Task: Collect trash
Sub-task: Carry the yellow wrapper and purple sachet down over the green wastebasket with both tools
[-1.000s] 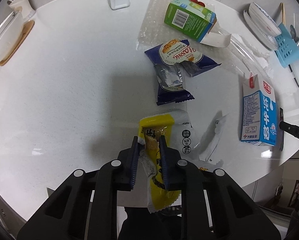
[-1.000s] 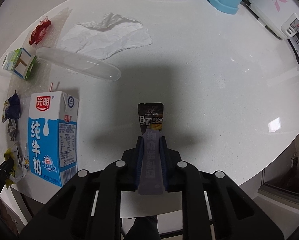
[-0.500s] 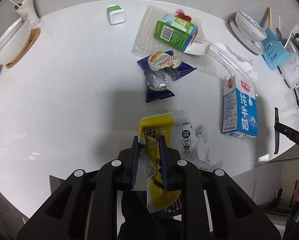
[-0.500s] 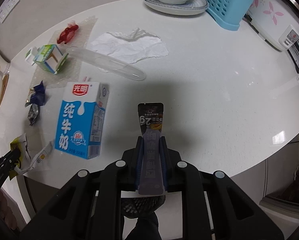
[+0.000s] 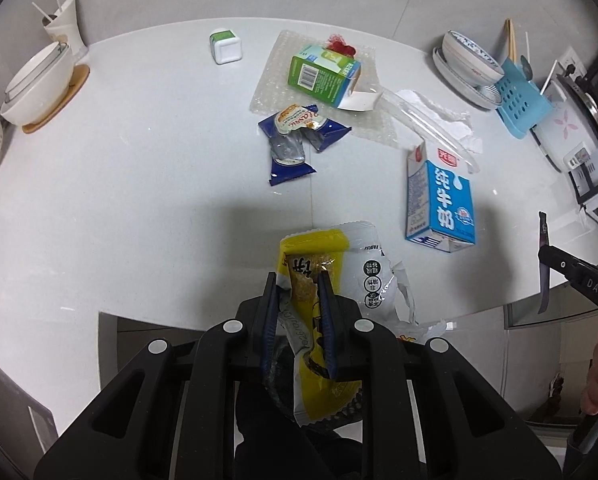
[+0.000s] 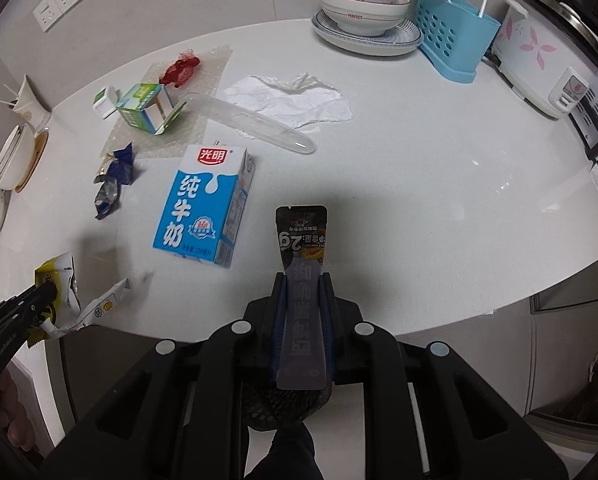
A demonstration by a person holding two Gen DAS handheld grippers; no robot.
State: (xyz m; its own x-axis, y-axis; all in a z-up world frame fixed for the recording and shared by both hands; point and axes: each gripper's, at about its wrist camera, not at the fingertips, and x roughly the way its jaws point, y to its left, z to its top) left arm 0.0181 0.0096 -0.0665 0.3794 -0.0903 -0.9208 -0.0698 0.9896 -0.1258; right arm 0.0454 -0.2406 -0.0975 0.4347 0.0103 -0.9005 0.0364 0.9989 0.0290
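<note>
Trash count on white table (image 5: 139,200): one blue milk carton (image 5: 441,200) lying flat, one green carton (image 5: 323,74) with its end flap open, one torn blue wrapper (image 5: 295,136), one sheet of bubble wrap (image 5: 271,80) under the green carton, one red scrap (image 6: 181,70), one crumpled white paper (image 6: 295,100), one clear plastic strip (image 6: 255,124). Two more pieces are off the table, one in each gripper.

Left gripper (image 5: 297,284): jaws nearly together, clamped on a yellow-and-white wrapper (image 5: 319,272) that sticks out past the fingertips and hangs down behind them.

Right gripper (image 6: 302,280): jaws narrow, pinching a flat dark sachet (image 6: 302,236) that stands out forward between the fingers.

Both grippers sit at the near table edge, with the floor visible below them. Bare tabletop lies to the right of the milk carton in the right wrist view and to the left of the blue wrapper in the left wrist view. Far rim is occupied: stacked bowl and plate (image 6: 363,20), blue utensil caddy (image 6: 451,32), rice cooker (image 6: 551,60); left rim holds a bowl on a coaster (image 5: 39,84).
</note>
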